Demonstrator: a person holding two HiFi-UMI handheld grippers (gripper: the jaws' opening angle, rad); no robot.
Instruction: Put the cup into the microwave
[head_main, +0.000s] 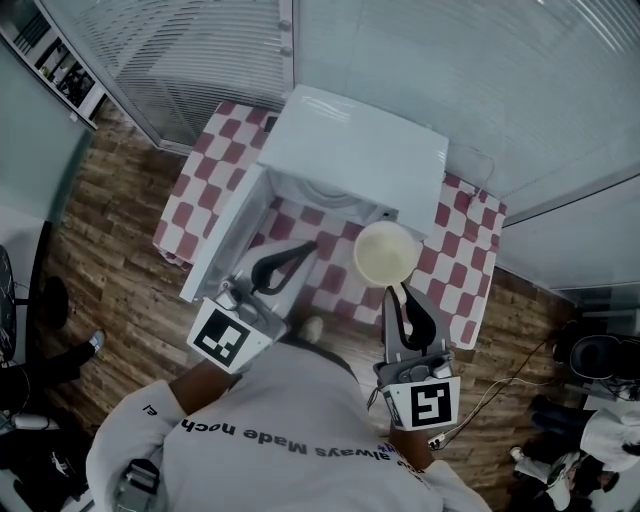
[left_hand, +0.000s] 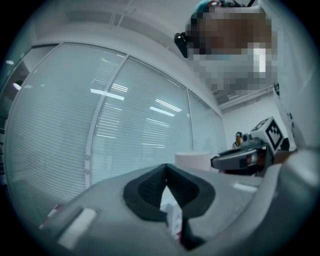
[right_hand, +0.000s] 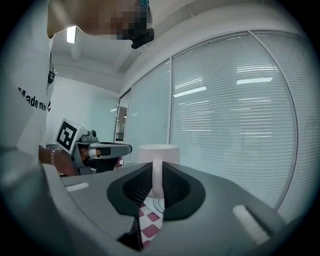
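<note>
Carrying the cup (head_main: 386, 252) toward the microwave (head_main: 355, 150) is, by my reading, the step in hand. The right gripper (head_main: 401, 295) is clamped on the cup's handle (right_hand: 157, 177). It holds the cup clear of the checkered table (head_main: 460, 240), just in front of the microwave's open mouth and toward its right side. The cup is not yet inside.

The door (head_main: 222, 240) stands swung open at about 9 o'clock from the cup in the head view. The left gripper (head_main: 308, 247) hangs beside the door, at roughly 9 o'clock from the cup, its jaws brought together with nothing between them. It looks to have no part in the carry just now.

The cup stands upright, its long axis vertical and its mouth up, so the head view shows it as a pale round rim. The handle points back toward the person, at 6 o'clock in that view. The body sits at the far end of the gripper, toward 12 o'clock and the cavity.

The next move probably calls for a level push toward 12 o'clock, a little toward 11, through the opening. The cup should stay upright and low enough to pass under the top edge, then come down onto the cavity floor before the jaws part. Whether the cup holds anything cannot be told. The right side of the opening is close, so brushing that frame is the likeliest snag.
</note>
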